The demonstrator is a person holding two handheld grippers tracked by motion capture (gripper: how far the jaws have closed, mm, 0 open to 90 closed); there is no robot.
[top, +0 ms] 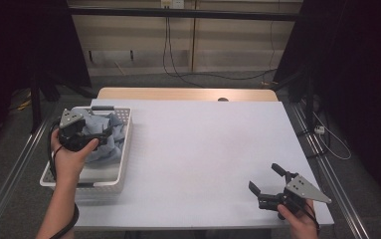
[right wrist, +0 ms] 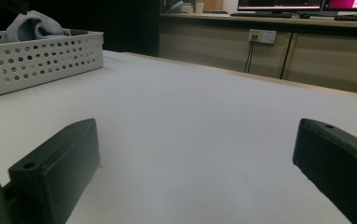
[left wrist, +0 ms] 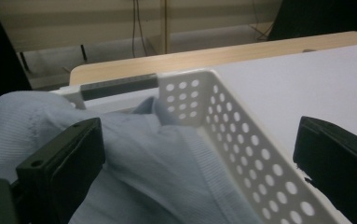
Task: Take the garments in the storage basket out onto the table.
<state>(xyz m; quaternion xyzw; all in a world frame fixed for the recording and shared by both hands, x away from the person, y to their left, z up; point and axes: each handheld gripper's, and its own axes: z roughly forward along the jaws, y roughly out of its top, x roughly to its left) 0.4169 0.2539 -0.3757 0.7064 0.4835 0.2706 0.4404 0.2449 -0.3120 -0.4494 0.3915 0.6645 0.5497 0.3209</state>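
A white perforated basket (top: 122, 164) stands at the table's left edge, and a crumpled light blue cloth (top: 109, 144) lies in it. My left gripper (top: 98, 133) hovers over the basket's far half, open. In the left gripper view, one jaw sits over the cloth (left wrist: 148, 158) and the other lies outside the basket's wall (left wrist: 241, 144), above the table; nothing is pinched in the left gripper (left wrist: 197, 161). My right gripper (top: 265, 179) rests low at the table's near right, open and empty. The right gripper view (right wrist: 195, 163) also takes in the basket (right wrist: 41, 58) and the cloth (right wrist: 31, 25).
The pale grey table top (top: 203, 149) spreads wide between the basket and the right gripper. A wooden strip (top: 188, 93) runs along the far edge. Metal rails (top: 322, 164) flank the table. Cables (top: 178, 69) lie on the floor behind, and monitors (right wrist: 278, 4) stand on a far counter.
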